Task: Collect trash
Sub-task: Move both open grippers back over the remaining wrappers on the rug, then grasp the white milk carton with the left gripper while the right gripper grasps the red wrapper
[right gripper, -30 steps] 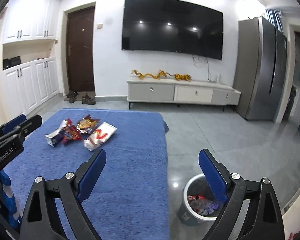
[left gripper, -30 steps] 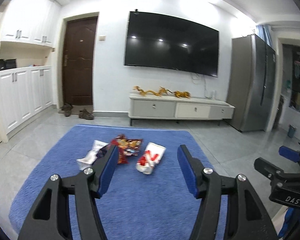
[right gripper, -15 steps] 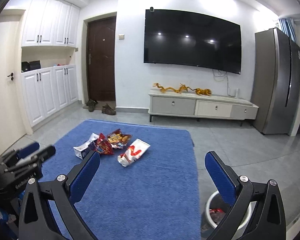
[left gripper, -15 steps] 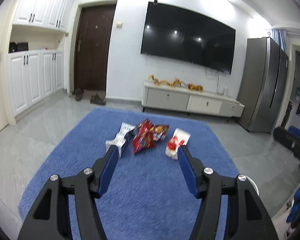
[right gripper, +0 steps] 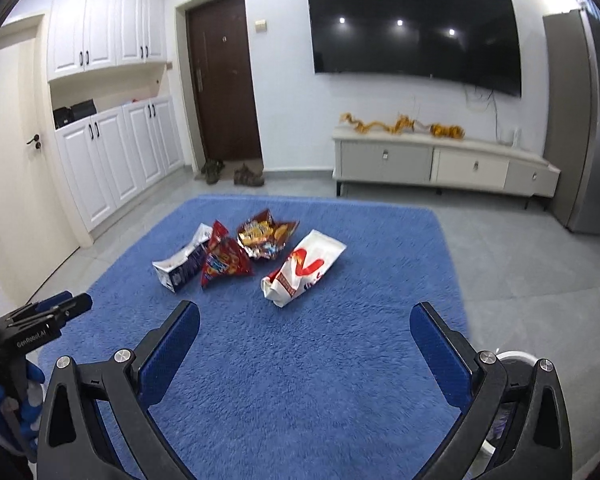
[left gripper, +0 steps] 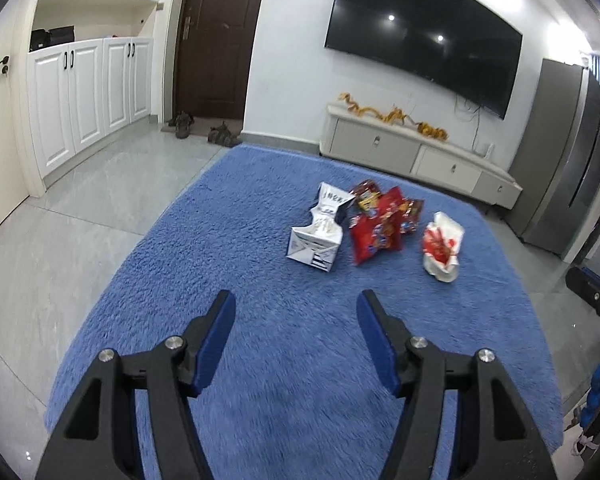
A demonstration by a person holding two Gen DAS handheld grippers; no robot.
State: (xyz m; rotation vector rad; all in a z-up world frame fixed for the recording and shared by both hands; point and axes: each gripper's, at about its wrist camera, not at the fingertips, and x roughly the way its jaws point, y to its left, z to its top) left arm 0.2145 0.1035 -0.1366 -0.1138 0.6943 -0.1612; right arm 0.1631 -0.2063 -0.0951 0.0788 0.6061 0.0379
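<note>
**Both grippers empty, trash waiting on the rug**

Left view: my left gripper [left gripper: 296, 308] gapes wide, holding nothing; the white carton [left gripper: 316, 236] lies ahead on the blue rug [left gripper: 220, 240].

Right view: my right gripper [right gripper: 304, 320] is spread wide and empty, short of the white-red bag [right gripper: 302, 268]. Pinching rug pile could drag it.

both views now tilt lower and sit closer to the trash pile [left gripper: 364, 228] on the rug [right gripper: 300, 380]. bin [right gripper: 516, 360] slides almost fully behind the right gripper [right gripper: 304, 332].
</note>
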